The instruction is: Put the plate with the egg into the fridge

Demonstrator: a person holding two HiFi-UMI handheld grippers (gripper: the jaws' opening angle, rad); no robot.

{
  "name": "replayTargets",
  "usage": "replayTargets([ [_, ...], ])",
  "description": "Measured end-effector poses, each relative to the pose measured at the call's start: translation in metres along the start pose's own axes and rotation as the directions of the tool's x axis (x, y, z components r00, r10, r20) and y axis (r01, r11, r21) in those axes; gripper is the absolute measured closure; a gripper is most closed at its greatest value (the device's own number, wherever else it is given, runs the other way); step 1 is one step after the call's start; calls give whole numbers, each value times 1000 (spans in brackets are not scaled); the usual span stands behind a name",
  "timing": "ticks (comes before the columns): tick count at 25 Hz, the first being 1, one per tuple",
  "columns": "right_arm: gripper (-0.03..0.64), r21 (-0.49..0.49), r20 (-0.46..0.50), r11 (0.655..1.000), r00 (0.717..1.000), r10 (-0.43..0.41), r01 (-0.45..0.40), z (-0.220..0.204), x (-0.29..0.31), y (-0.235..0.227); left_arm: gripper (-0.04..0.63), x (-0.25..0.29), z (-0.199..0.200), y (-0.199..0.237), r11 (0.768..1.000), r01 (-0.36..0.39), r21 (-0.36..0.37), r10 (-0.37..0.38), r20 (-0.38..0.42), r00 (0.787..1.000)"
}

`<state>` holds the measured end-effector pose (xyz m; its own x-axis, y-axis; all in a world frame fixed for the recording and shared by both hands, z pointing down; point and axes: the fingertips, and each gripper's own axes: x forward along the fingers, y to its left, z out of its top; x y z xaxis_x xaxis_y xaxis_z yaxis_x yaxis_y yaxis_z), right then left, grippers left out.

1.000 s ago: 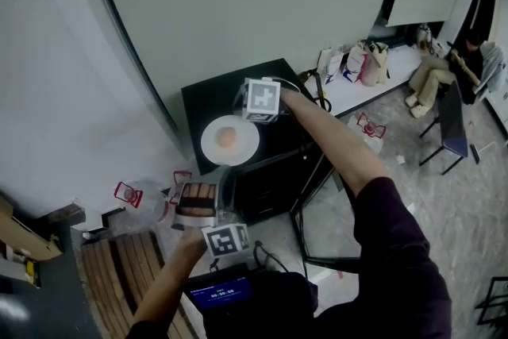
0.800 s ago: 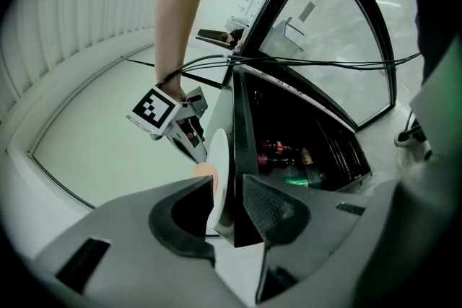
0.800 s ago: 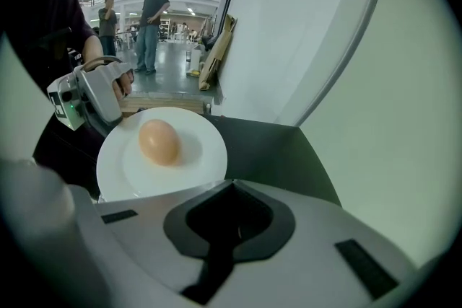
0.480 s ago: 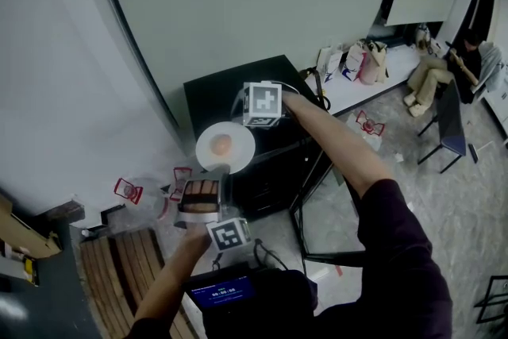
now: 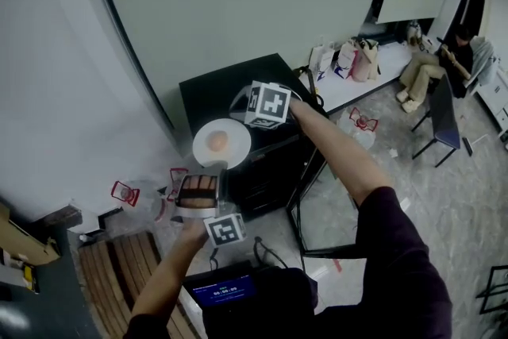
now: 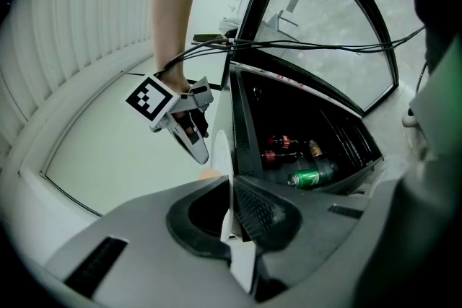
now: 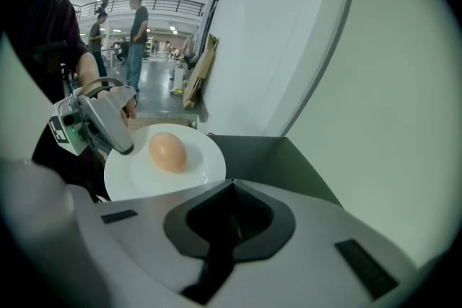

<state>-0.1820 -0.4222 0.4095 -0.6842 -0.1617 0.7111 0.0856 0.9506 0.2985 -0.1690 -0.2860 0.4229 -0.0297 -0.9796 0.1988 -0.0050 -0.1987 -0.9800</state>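
The left tool (image 6: 229, 187), jaws just closed, and the right tool (image 7: 232, 185) both pinch the plate (image 5: 232, 155) at its rim; the open fridge (image 5: 214, 91) lies below-right.

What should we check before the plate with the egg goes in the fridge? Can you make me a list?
1. The egg sits in the middle of the plate: ok.
2. The right claw is shut on the plate's rim: ok.
3. The left claw has just been closing, and now presses on the rim between its jaws: ok.
4. The fridge door is open: ok.
5. A free spot inside the fridge: cannot tell. Some bottles and a green can lie in there, and the rest is dark.
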Motion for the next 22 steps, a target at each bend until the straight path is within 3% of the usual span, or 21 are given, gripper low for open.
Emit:
replayTargets([
  [5, 611, 199, 142, 970, 975, -172, 142, 3, -30, -5, 575, -2, -2, 12, 999, -34, 30, 33, 54, 998],
  [10, 611, 430, 219, 864, 898, -382, 263, -6, -72, 14, 575, -18, 2, 21, 997, -70, 36, 65, 126, 990],
  [16, 611, 665, 250, 655, 720, -648, 358, -32, -135, 53, 575, -51, 28, 21, 993, -98, 64, 83, 201, 976],
  [22, 611, 781, 254, 504, 549, -796, 370, -66, -190, 112, 575, -93, 62, 10, 991, -119, 59, 102, 227, 969],
])
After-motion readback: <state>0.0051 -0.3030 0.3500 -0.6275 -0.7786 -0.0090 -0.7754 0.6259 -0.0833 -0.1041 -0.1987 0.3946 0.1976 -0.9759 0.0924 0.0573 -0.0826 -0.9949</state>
